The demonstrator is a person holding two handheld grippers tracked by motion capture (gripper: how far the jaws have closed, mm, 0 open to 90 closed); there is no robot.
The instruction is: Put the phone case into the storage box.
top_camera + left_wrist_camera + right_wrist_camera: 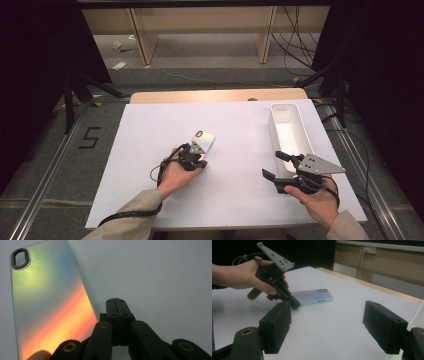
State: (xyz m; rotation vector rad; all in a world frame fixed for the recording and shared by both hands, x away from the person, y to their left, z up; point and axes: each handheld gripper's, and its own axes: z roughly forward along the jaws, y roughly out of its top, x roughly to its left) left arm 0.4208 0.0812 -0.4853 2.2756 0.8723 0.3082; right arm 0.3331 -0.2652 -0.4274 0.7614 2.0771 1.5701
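L gripper (115, 302) closed beside phone case (50, 307), maybe touching; R gripper (332, 327) wide.

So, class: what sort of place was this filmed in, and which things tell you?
Probably a lab or recording workspace, not a home: a white-covered table, loose cables on the floor behind it, and floor rails beside a taped number 5.

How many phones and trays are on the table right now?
2: one phone lying flat near the table's middle, beside the shut left gripper; one white tray at the right side, just beyond the open right gripper.
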